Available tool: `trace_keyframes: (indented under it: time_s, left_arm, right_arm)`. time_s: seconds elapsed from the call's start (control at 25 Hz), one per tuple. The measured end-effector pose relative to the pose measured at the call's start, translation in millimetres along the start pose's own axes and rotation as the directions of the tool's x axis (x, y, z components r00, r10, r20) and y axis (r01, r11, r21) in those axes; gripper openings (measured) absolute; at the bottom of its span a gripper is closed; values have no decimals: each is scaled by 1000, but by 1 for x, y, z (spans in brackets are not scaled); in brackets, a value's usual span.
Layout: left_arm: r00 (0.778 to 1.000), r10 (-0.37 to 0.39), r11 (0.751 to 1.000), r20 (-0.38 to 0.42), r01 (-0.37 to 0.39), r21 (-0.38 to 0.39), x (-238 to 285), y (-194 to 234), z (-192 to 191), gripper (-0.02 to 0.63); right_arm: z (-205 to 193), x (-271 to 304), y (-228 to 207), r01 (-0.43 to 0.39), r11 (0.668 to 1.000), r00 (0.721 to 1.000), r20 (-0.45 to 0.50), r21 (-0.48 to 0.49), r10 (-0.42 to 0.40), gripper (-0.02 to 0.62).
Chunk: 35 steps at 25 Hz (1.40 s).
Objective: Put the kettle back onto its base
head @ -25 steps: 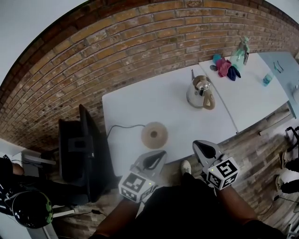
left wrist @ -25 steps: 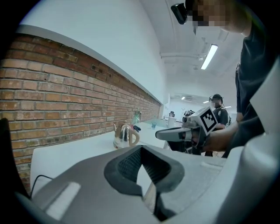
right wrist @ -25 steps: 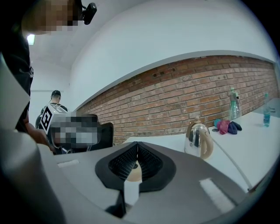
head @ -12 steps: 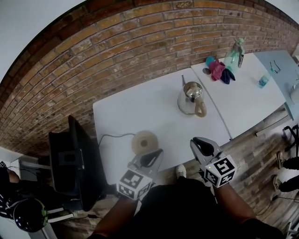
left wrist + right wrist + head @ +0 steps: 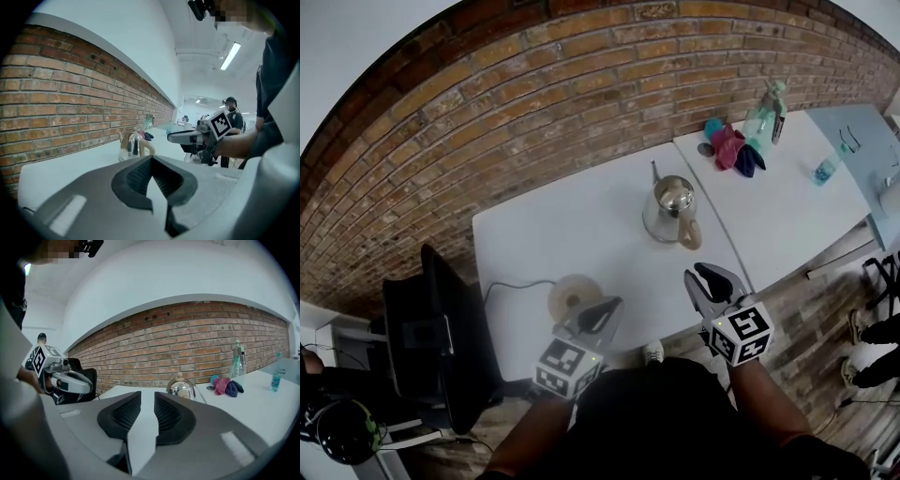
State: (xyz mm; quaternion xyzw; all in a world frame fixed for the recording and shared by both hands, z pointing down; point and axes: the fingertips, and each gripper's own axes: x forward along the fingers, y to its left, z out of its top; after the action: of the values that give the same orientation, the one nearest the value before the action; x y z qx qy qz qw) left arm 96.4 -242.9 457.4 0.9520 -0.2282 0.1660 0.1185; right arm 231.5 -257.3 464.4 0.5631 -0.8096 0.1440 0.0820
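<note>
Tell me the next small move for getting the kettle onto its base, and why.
Probably reach the right gripper forward toward the kettle and its handle. That gripper's jaws stand apart with nothing between them, the handle points toward it, and the kettle stands off to the right of the bare base, which lies by the left gripper.

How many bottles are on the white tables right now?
2. A tall greenish bottle stands beside the bundled cloths near the brick wall; a small blue bottle stands farther right on that table. None seem hidden.
</note>
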Motion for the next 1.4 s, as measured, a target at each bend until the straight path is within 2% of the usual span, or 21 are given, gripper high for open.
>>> trace_keyframes:
  time_s: [0.6, 1.08, 1.4]
  left_arm:
    - [998, 30, 999, -59, -32, -38, 42, 30, -4, 0]
    - [993, 81, 993, -85, -87, -78, 54, 54, -12, 1]
    - [989, 100, 988, -105, -111, -105, 53, 63, -21, 0]
  right_arm:
    - [-24, 70, -84, 96, 995, 989, -111, -43, -100, 198]
    - [-66, 114, -116, 108, 991, 960, -249, -81, -125, 204]
    - [-77, 132, -123, 131, 988, 953, -263, -85, -149, 199]
